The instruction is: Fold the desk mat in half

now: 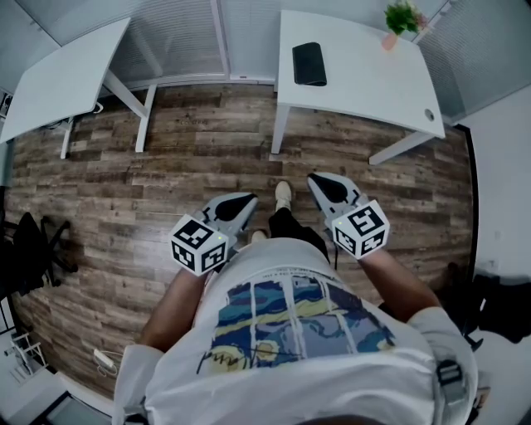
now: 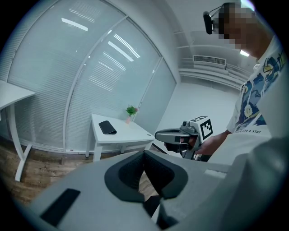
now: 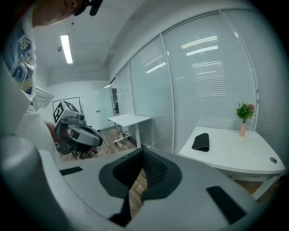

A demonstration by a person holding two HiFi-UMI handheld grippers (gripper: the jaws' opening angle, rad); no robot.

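Note:
The black desk mat (image 1: 309, 64) lies as a small, thick dark rectangle on the white desk (image 1: 365, 91), far from both grippers. It also shows in the left gripper view as the mat (image 2: 107, 127) and in the right gripper view as the mat (image 3: 201, 142). I stand on the wooden floor a few steps back from the desk. My left gripper (image 1: 243, 204) and right gripper (image 1: 319, 184) are held at waist height, both pointing toward the desk. Both are shut with nothing between the jaws, as my left gripper (image 2: 144, 153) and my right gripper (image 3: 143, 151) show close up.
A small potted plant (image 1: 402, 18) stands at the desk's far right corner. A second white desk (image 1: 58, 75) is at the far left, before a glass wall with blinds. A black office chair (image 1: 33, 249) stands at the left and a power strip (image 1: 104, 359) lies on the floor.

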